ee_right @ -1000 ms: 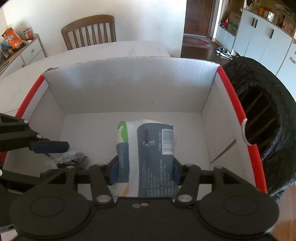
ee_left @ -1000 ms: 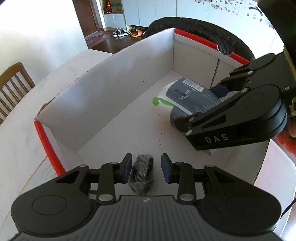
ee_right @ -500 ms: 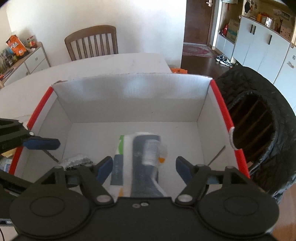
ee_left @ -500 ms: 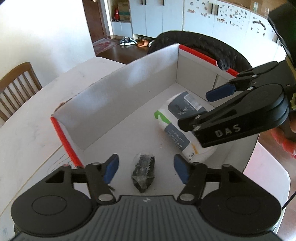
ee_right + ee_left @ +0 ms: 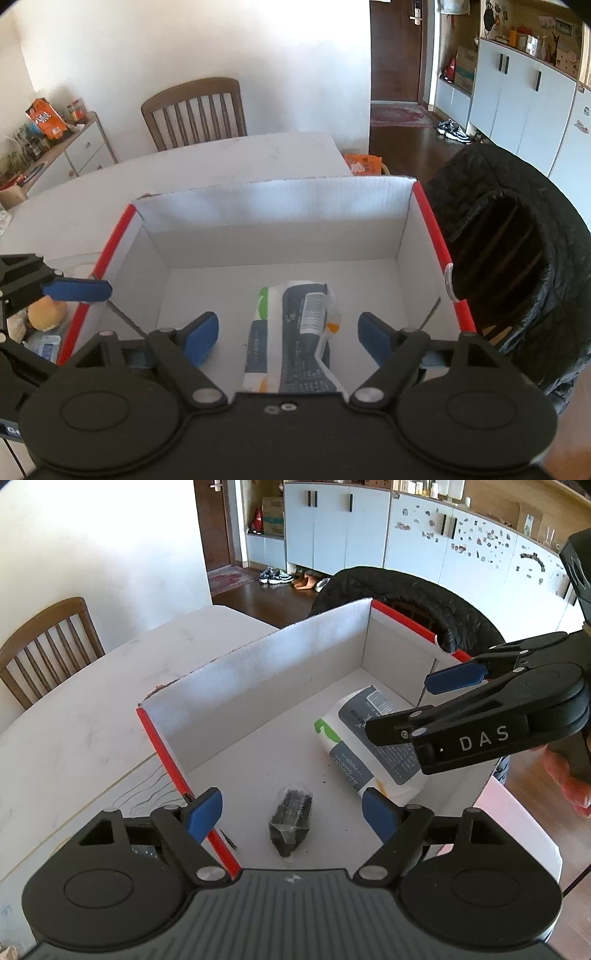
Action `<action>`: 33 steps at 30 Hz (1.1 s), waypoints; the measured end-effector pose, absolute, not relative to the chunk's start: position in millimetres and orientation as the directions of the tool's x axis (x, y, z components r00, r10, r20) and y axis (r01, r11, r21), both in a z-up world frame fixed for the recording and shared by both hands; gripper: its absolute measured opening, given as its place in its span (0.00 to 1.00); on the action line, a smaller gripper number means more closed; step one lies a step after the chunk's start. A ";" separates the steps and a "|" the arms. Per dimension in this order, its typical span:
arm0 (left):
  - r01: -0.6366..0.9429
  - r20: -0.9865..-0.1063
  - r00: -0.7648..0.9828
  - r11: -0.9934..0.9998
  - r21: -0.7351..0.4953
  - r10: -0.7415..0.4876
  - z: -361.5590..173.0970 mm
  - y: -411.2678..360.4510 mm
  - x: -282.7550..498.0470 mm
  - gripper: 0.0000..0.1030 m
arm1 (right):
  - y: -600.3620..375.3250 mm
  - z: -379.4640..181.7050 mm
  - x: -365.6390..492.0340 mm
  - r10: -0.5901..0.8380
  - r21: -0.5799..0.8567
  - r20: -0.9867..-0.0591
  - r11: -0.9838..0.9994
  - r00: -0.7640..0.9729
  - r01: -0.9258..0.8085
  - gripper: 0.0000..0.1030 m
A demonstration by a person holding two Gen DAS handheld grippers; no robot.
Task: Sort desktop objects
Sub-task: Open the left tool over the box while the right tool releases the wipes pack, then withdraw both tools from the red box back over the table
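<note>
White cardboard box on the tabletop — holds a tissue pack and a small wrapped black item, both flat on its floor. Left hand-held gripper and right hand-held gripper: jaws opening, nothing gripped. Risk — spread fingers clipping the red-edged box wall on withdrawal. Pack's long axis runs toward the far wall; barcode end farthest.

We see the box standing on the counter at its edge. In the box lie the small packet near one side wall and the large pack towards the opposite wall. A chair stands behind the counter's far edge.
</note>
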State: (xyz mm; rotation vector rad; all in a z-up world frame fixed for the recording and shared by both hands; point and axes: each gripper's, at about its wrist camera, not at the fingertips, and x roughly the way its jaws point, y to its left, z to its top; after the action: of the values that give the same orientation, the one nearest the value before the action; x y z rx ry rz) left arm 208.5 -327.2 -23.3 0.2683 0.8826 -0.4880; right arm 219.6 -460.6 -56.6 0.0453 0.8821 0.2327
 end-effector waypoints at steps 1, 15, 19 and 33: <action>0.511 -0.787 0.541 0.859 0.026 -0.297 -22.4 -326.9 207.0 0.81 | -458.7 -55.7 217.9 0.222 0.134 -0.756 0.973 0.616 -0.187 0.82; 0.480 -0.735 0.594 0.877 -0.002 -0.327 -10.4 -315.5 191.5 0.97 | -448.5 -42.1 201.3 0.247 0.121 -0.707 0.965 0.662 -0.232 0.87; 0.483 -0.722 0.599 0.876 -0.020 -0.346 -5.0 -310.3 186.4 0.97 | -443.5 -37.3 194.2 0.247 0.113 -0.697 0.965 0.674 -0.236 0.87; 0.501 -0.668 0.634 0.865 -0.028 -0.389 15.9 -270.7 155.4 0.97 | -414.5 -16.6 166.6 0.240 0.139 -0.662 0.970 0.710 -0.199 0.87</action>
State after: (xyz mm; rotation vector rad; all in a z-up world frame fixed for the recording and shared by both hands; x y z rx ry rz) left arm 155.4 -270.7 15.9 0.1659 0.7221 -0.5115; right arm 166.6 -414.5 -16.6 0.0586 0.7418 0.2436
